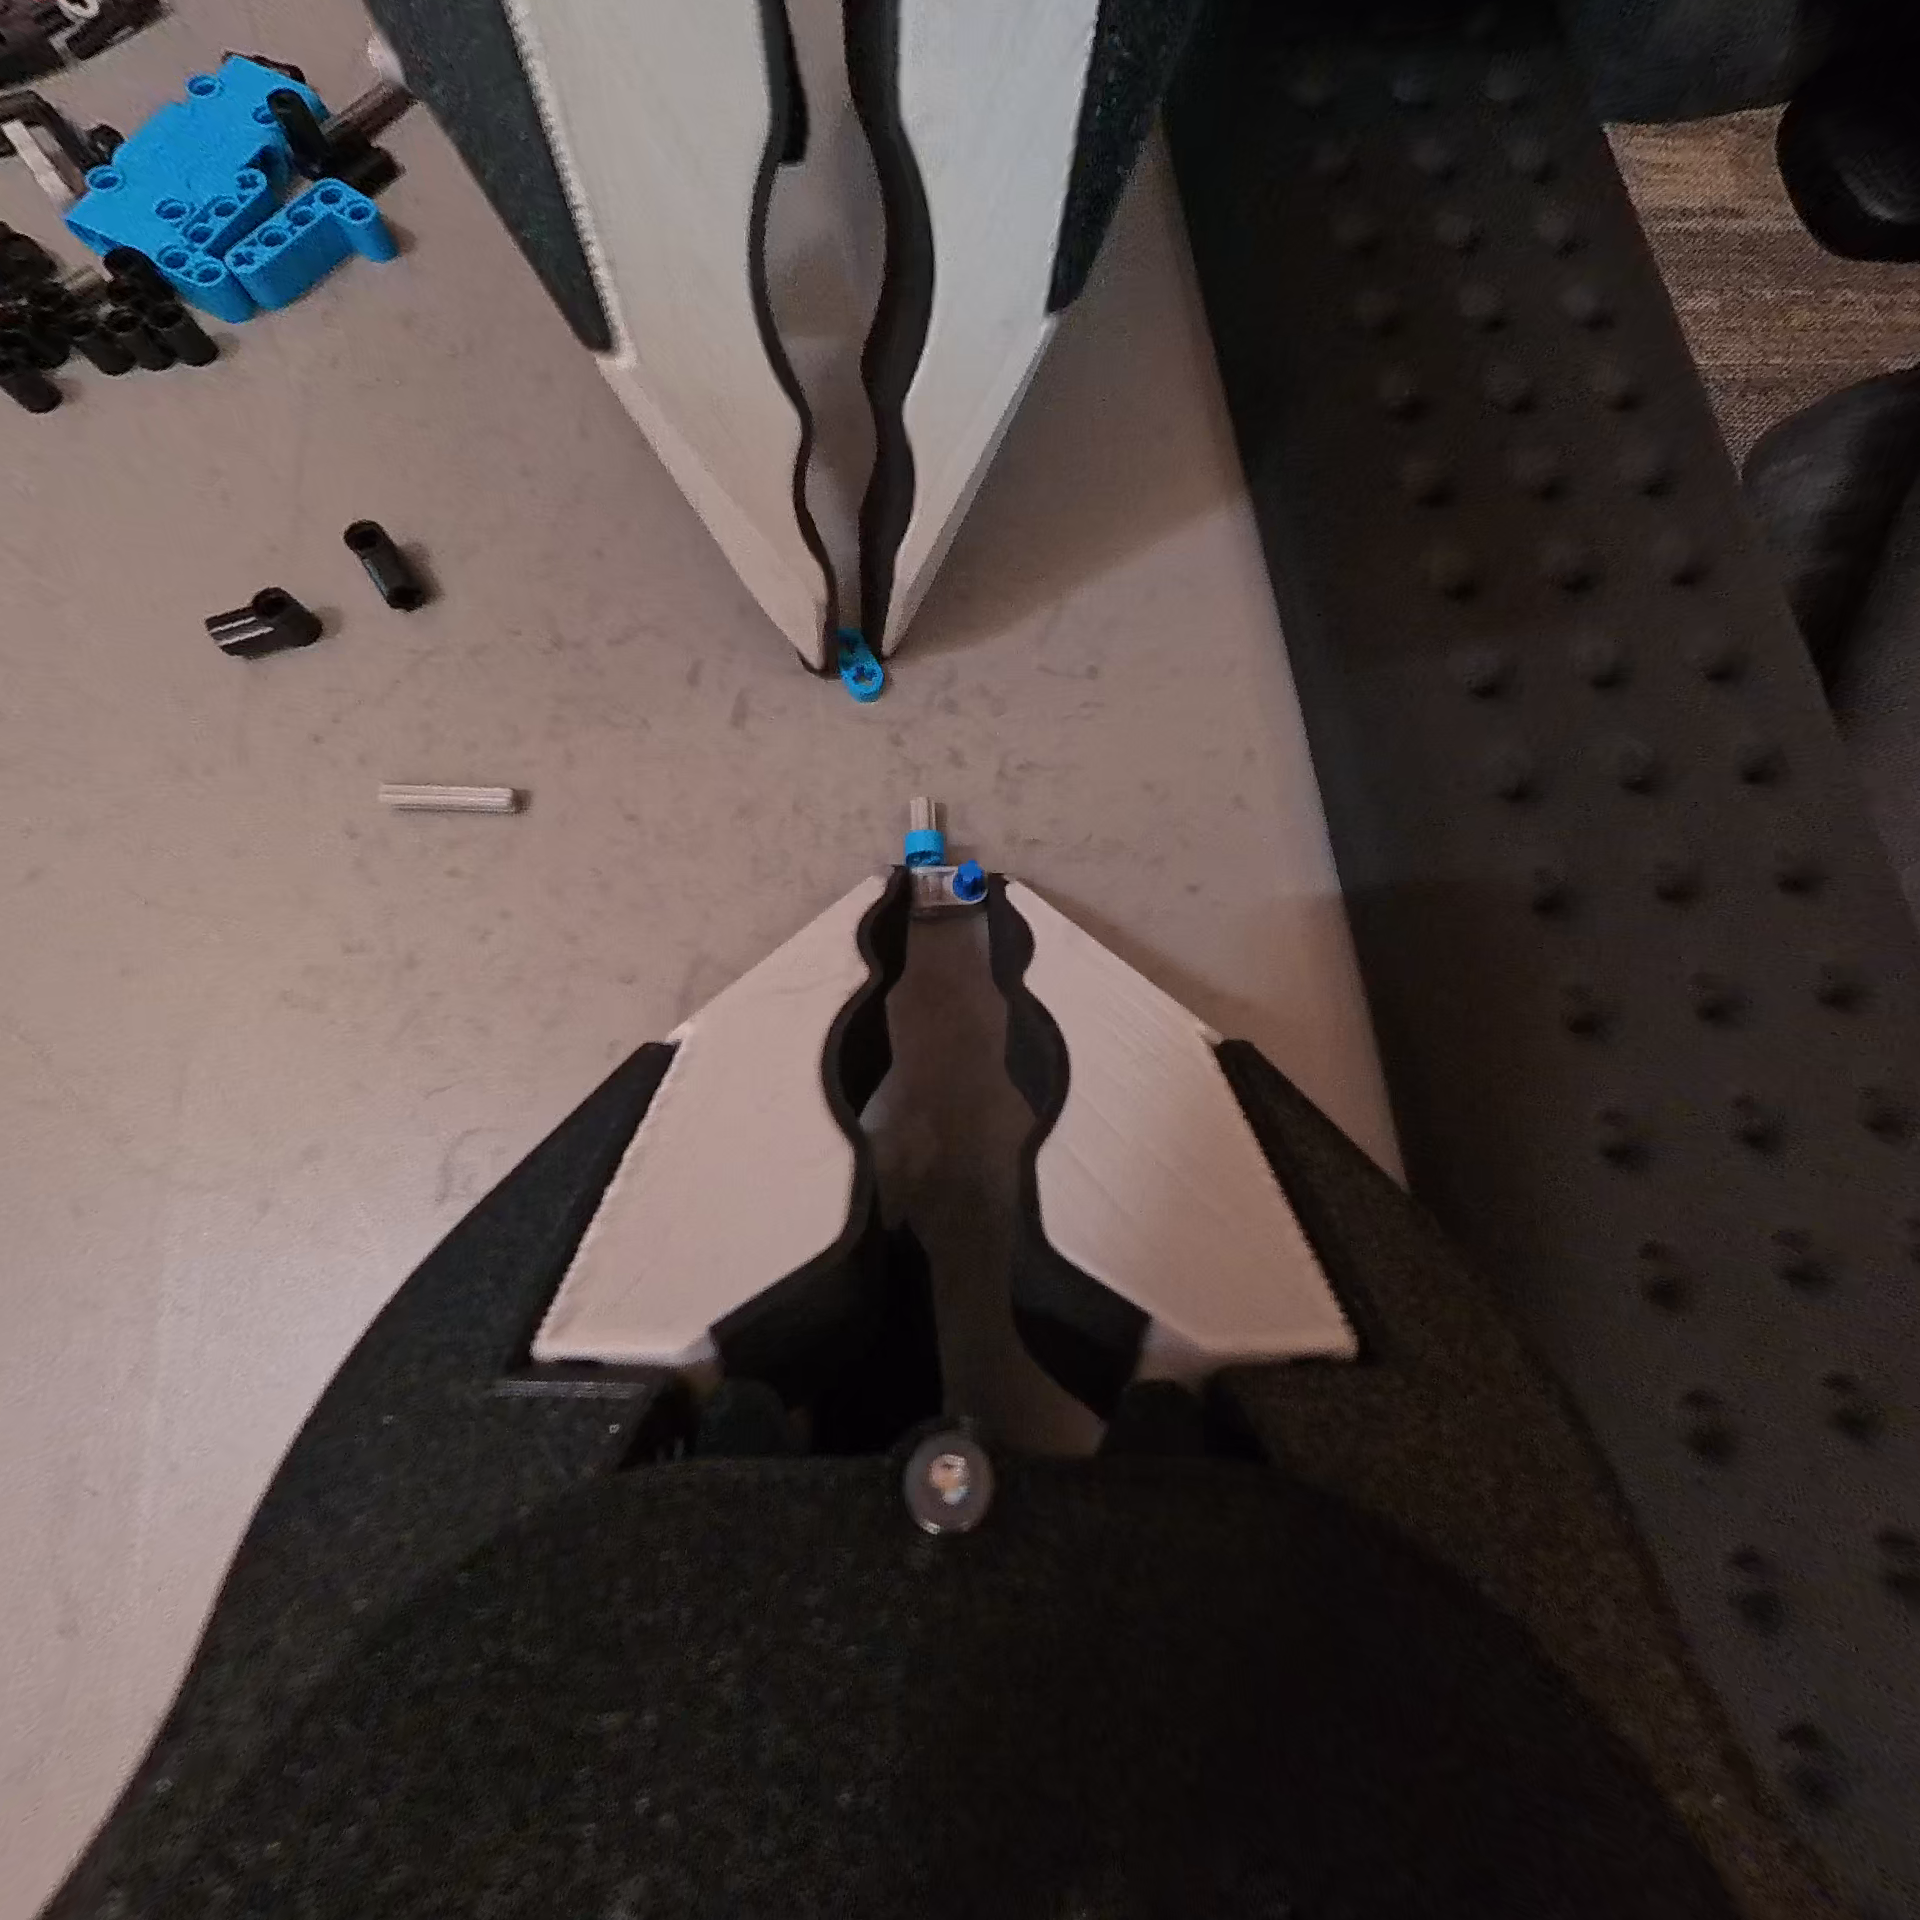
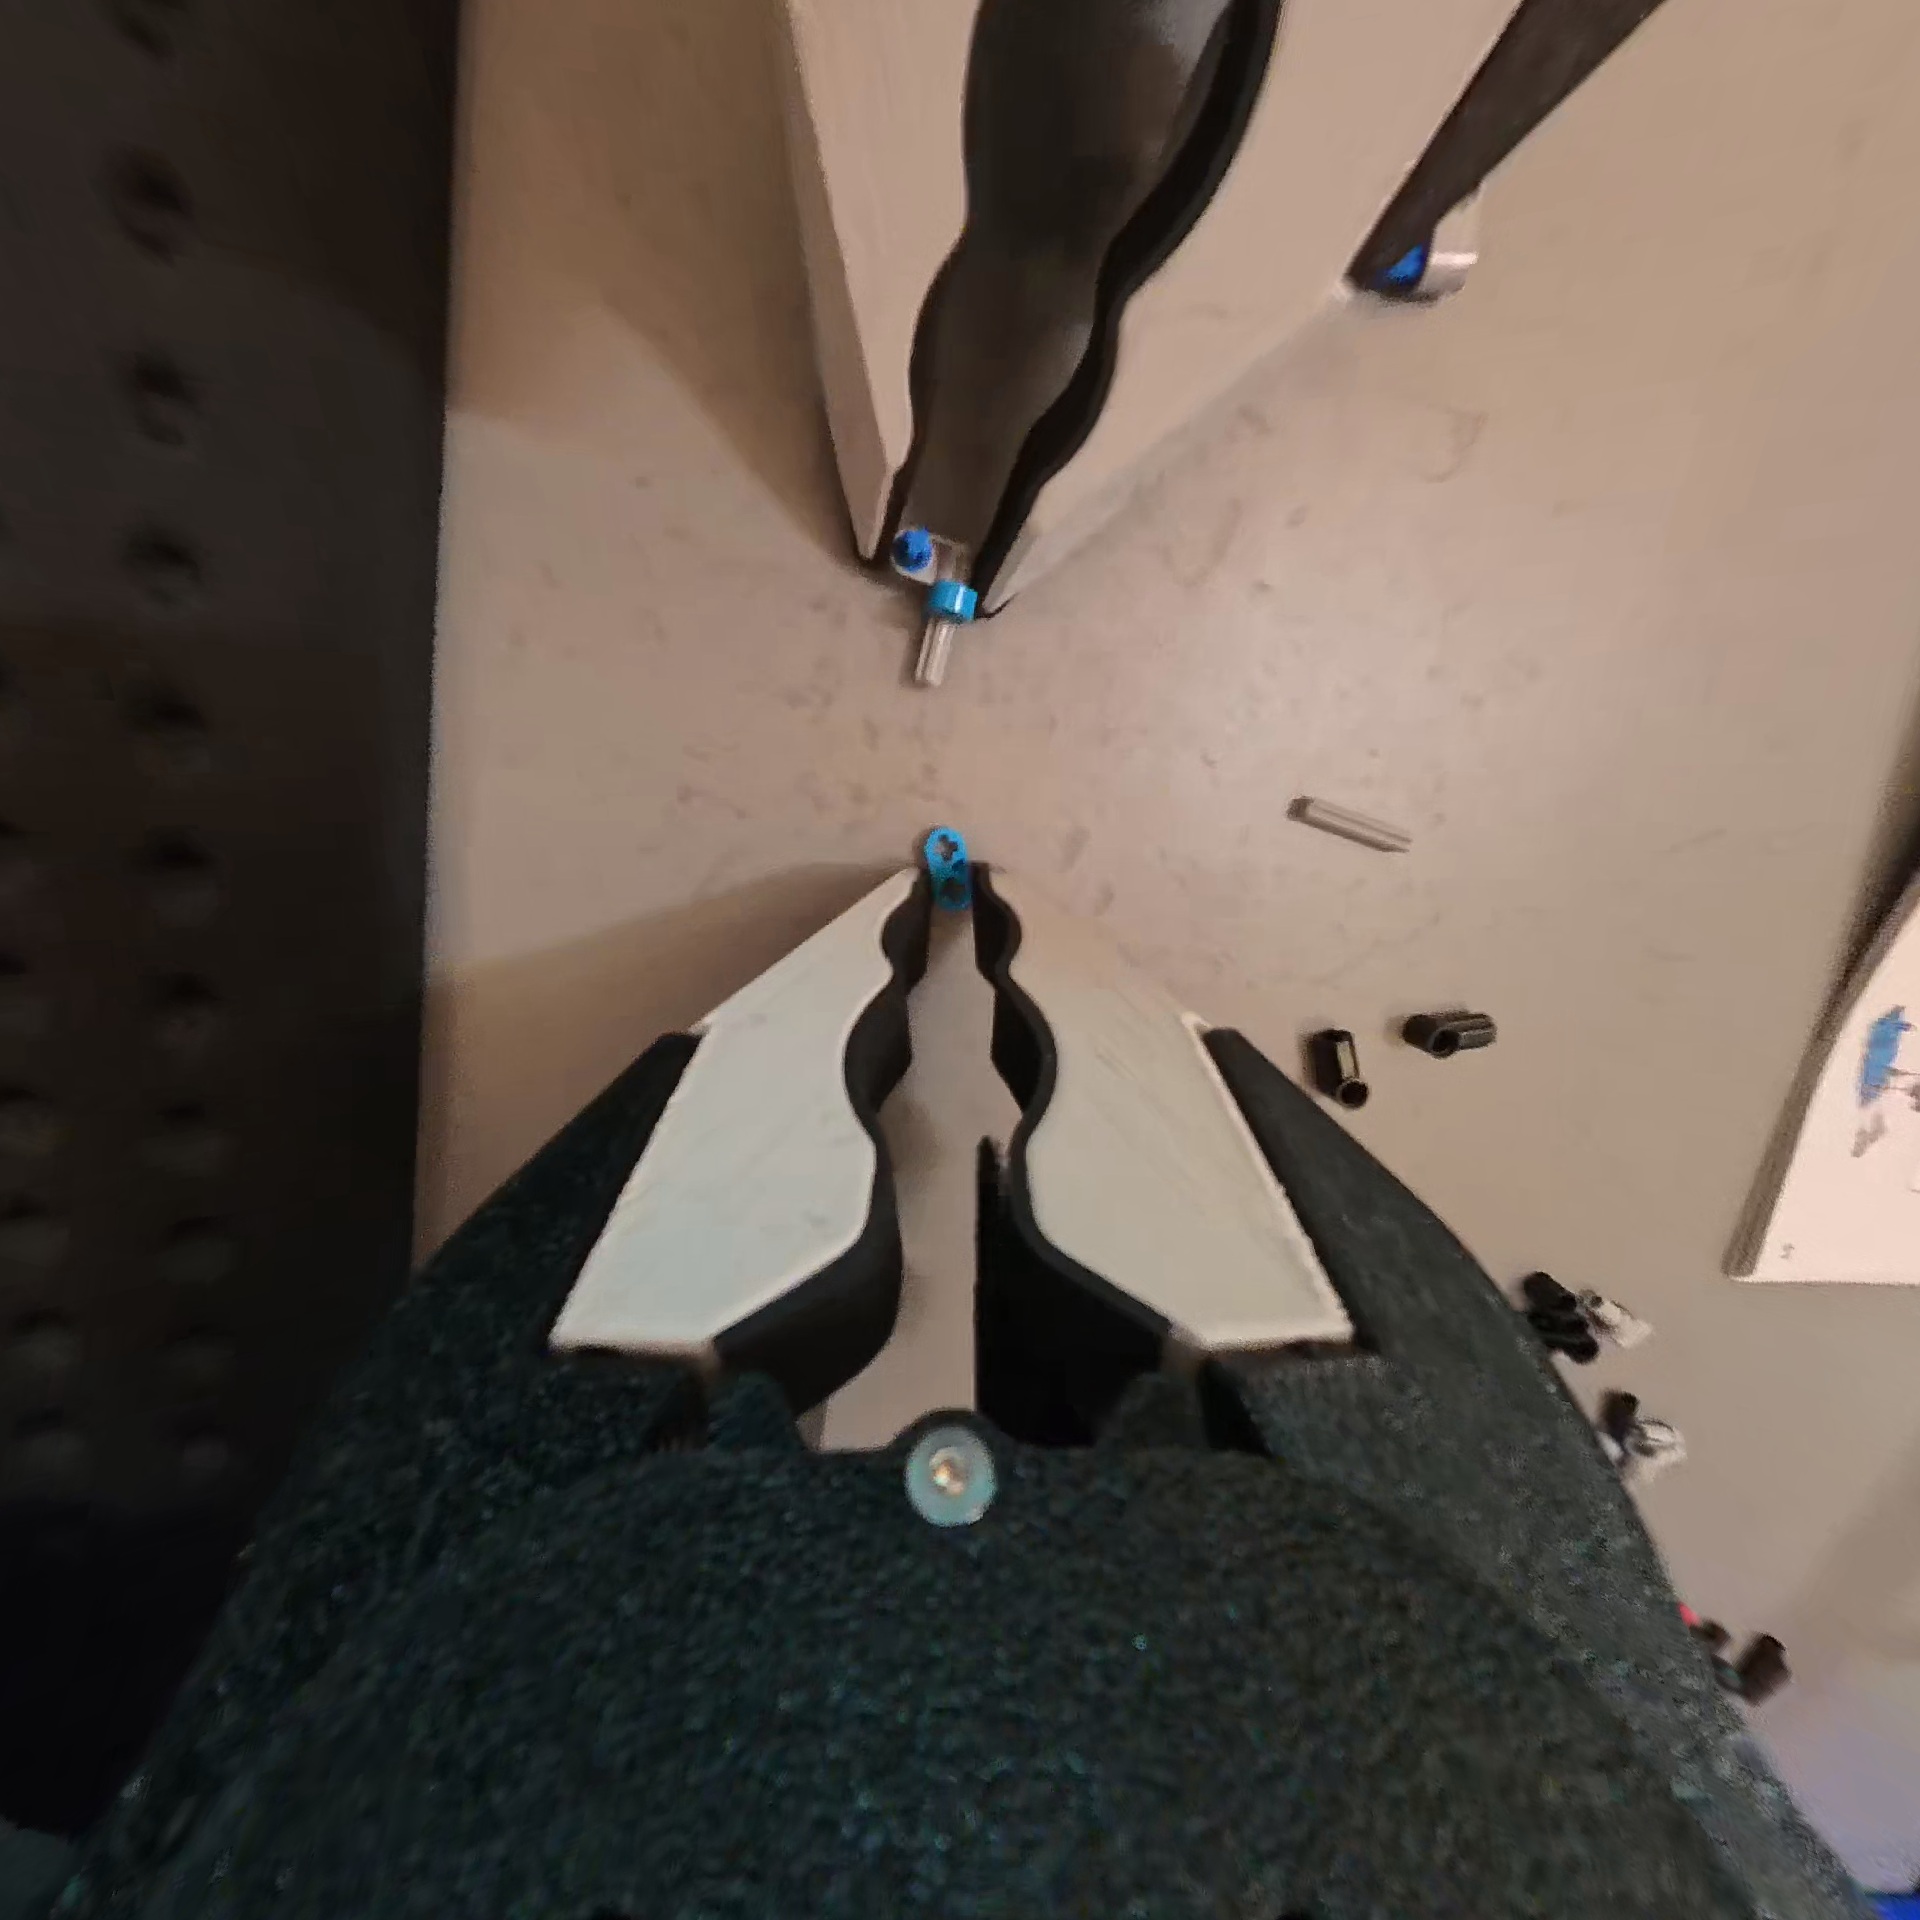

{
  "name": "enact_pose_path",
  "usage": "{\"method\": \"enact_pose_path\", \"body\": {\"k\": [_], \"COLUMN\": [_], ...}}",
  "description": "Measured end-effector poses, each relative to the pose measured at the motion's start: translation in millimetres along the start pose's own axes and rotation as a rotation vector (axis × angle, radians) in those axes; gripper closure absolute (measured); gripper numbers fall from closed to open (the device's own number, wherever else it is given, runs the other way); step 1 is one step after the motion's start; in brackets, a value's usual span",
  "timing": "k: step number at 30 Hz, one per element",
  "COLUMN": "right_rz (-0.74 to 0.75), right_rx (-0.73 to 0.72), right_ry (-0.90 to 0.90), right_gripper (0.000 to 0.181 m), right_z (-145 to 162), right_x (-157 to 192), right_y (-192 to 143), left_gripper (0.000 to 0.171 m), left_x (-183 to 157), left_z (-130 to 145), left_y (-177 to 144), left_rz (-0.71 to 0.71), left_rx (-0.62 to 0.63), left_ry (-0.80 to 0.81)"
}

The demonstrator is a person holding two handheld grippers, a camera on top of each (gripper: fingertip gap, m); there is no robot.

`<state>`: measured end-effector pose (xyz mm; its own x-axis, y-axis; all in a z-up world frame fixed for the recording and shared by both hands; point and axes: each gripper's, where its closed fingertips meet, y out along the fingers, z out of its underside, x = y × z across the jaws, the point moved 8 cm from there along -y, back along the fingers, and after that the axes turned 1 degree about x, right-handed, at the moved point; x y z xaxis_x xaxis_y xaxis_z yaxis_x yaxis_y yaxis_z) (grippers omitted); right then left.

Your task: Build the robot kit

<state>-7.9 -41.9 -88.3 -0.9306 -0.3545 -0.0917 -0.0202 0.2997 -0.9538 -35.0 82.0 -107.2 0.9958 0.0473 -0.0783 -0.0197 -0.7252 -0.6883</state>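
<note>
Two grippers (tips facing) pinch small parts.

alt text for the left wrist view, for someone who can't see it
The left gripper is shut on a small grey and blue axle piece, tip to tip with the right gripper, which pinches a small blue link above a beige table. A loose grey axle, black connectors and a blue block assembly lie to the left.
</note>
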Motion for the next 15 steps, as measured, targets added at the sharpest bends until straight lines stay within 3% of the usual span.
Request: {"method": "enact_pose_path", "body": {"k": [6,9,13,15], "right_rz": [-0.031,-0.024,-0.108,-0.171], "right_rx": [-0.059,-0.301,-0.731,-0.816], "right_ry": [0.093,0.213,0.491,0.578], "right_gripper": [0.175,0.175,0.175,0.175], "right_z": [2,1,3,5], "right_x": [-5,-9,-24,-27], "right_y": [1,-2,-12,-19], "left_gripper": [0.157,0.158,0.158,0.158], "left_x": [1,9,17,21], "left_z": [-1,-4,-14,-17], "left_y": [0,-4,-21,-28], "left_rz": [-0.033,-0.121,-0.064,-0.046], "left_rx": [-0.001,-0.046,-0.232,-0.311], "left_ry": [0.019,0.037,-0.075,-0.116]}}
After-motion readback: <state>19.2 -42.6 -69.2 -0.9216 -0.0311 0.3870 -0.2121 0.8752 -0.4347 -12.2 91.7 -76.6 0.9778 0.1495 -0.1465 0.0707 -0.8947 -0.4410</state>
